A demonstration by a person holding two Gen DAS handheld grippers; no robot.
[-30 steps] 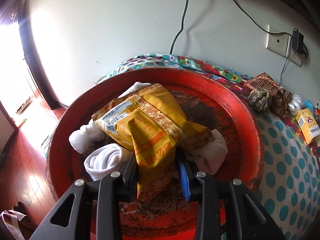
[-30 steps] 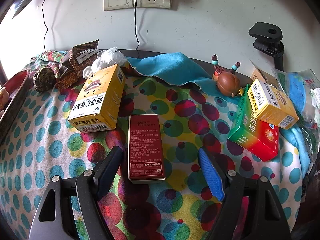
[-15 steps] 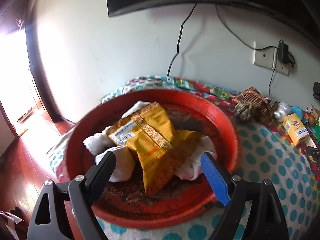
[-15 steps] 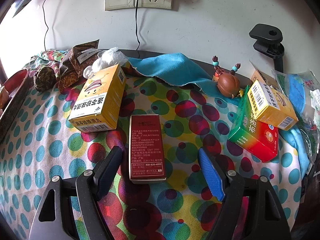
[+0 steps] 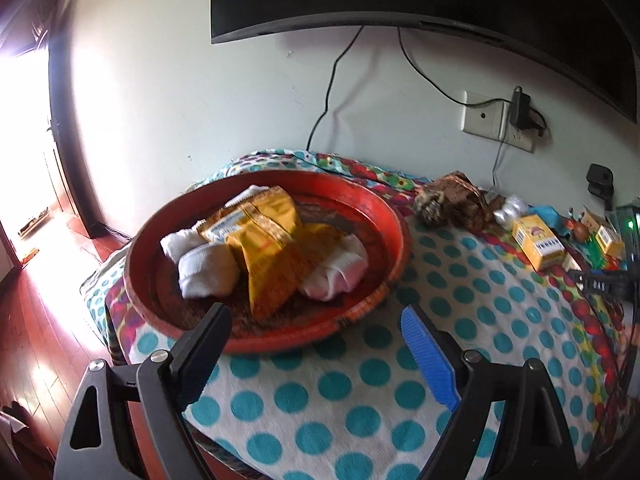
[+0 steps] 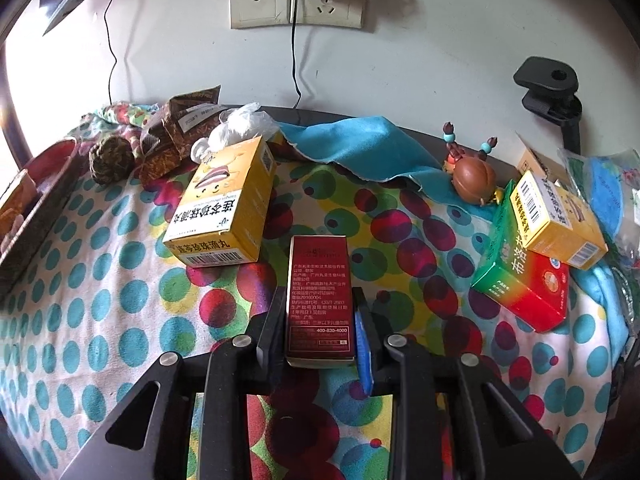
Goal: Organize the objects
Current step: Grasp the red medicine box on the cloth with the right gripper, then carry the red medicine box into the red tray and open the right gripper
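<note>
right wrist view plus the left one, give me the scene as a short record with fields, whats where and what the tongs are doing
surface: dotted cloth
right tongs: jaws closing on either side of the dark red box, which lies flat on the cloth
left tongs: open, nothing between them, just short of the red tray
tray contents: yellow snack bag on white rolled socks
left of red box: yellow carton
right side: small yellow carton on a green and red box
back edge: blue cloth, brown figurine
</note>
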